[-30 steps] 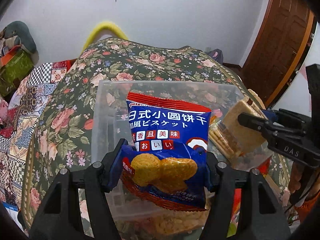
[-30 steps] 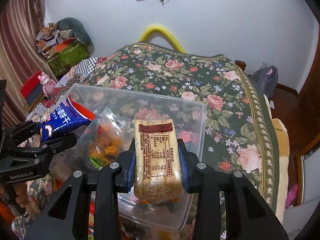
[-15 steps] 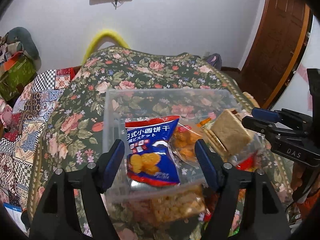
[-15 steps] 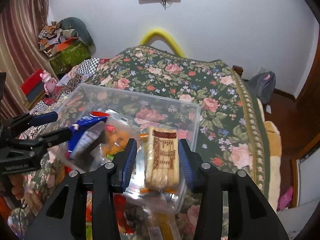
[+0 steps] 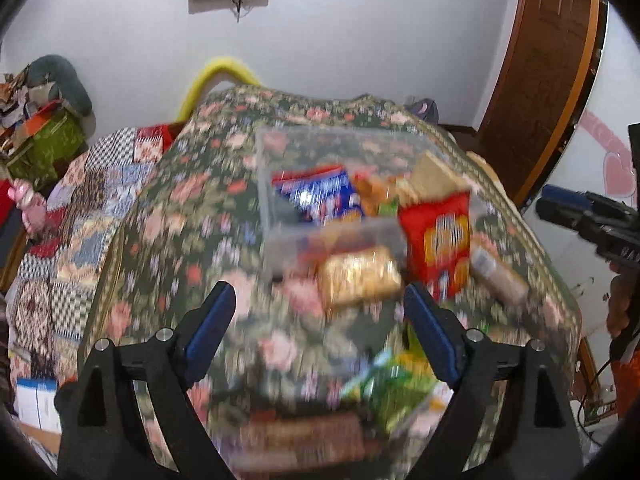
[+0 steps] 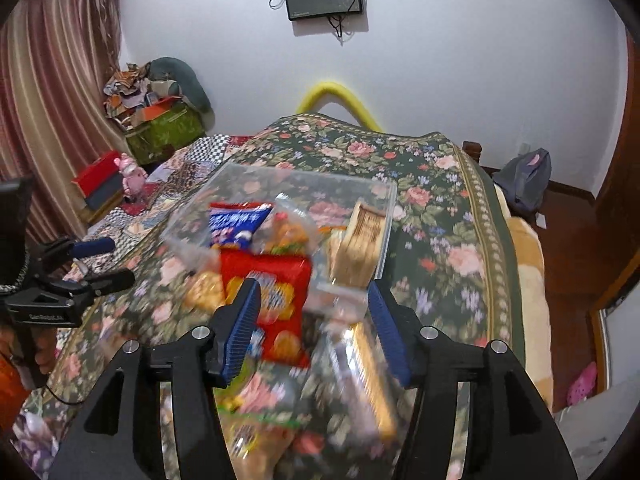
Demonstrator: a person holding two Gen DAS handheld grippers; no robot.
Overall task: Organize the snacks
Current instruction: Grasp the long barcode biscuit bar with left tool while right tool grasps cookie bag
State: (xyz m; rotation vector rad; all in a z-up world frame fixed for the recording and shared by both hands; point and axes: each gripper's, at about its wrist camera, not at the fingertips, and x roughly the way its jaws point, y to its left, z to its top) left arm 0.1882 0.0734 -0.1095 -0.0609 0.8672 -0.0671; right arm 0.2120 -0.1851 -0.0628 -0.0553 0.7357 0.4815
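I held the left gripper (image 5: 318,316) and right gripper (image 6: 312,328) spread wide and empty at lower frame, since the clear bin (image 6: 384,216) at centre held three snacks while the red packet (image 6: 276,300) lay outside.

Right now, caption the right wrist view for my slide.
Open right hand-held gripper above a red snack bag, clear box behind.

Motion blur is smearing the print on the red snack bag (image 5: 438,240) and blue packet (image 5: 320,196). The green packet (image 5: 390,390) is showing no legible label. The right gripper (image 5: 576,216) is running off the frame edge.
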